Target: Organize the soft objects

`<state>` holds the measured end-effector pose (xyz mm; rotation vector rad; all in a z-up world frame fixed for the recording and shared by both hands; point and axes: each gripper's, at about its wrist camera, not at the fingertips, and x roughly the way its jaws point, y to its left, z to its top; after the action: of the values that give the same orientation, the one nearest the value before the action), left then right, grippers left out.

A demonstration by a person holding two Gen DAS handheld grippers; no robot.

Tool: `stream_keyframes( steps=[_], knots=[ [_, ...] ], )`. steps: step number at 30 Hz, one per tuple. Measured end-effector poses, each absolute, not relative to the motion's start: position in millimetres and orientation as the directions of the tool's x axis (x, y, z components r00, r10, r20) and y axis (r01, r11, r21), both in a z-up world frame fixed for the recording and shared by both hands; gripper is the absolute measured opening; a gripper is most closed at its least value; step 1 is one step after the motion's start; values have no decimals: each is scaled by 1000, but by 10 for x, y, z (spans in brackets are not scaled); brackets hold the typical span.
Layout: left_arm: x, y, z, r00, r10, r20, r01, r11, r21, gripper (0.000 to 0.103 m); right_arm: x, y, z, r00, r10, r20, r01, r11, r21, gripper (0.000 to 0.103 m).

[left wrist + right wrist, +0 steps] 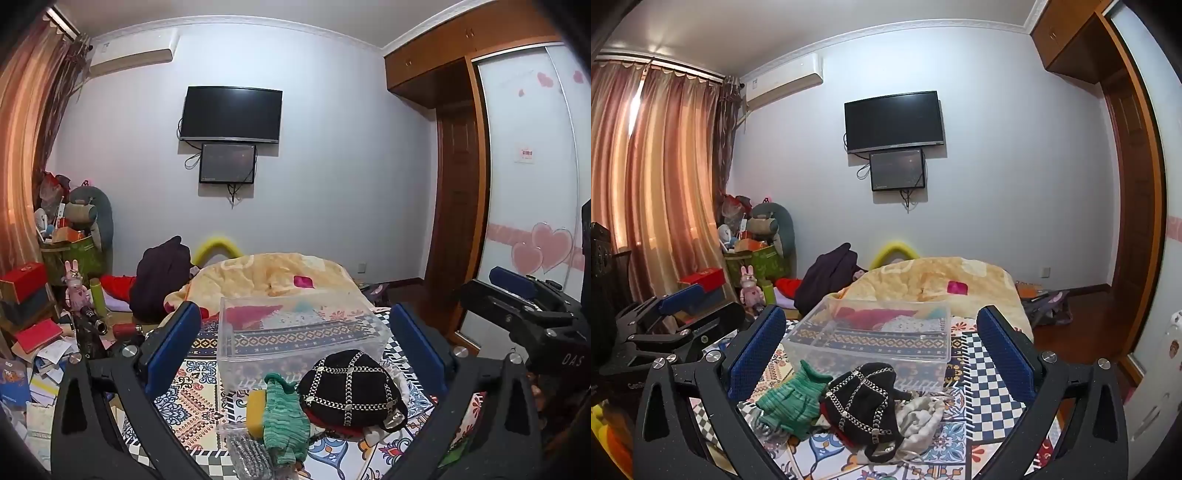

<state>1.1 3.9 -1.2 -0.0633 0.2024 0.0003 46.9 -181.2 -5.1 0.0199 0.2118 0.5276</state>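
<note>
Below, black hat [351,391] between open left tongs [295,347], untouched.

"das" on right gripper [532,317]

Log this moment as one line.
left gripper: open | right gripper: open | clear bin: empty | black hat, green knit: on bed

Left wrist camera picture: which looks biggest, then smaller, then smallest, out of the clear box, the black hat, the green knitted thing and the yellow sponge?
1. clear box
2. black hat
3. green knitted thing
4. yellow sponge

The box sits farther from the camera than the rest yet looks biggest. The sponge is partly hidden behind the knit.
</note>
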Motion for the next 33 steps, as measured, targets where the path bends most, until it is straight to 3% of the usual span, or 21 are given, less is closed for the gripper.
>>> stream_keyframes(
  steps=[33],
  knots=[
    [-6, 18, -9, 980, -9, -198, -1, 999, -54, 103, 455, -1782, -55, 842, 504, -190, -499, 863, 76, 103]
  ],
)
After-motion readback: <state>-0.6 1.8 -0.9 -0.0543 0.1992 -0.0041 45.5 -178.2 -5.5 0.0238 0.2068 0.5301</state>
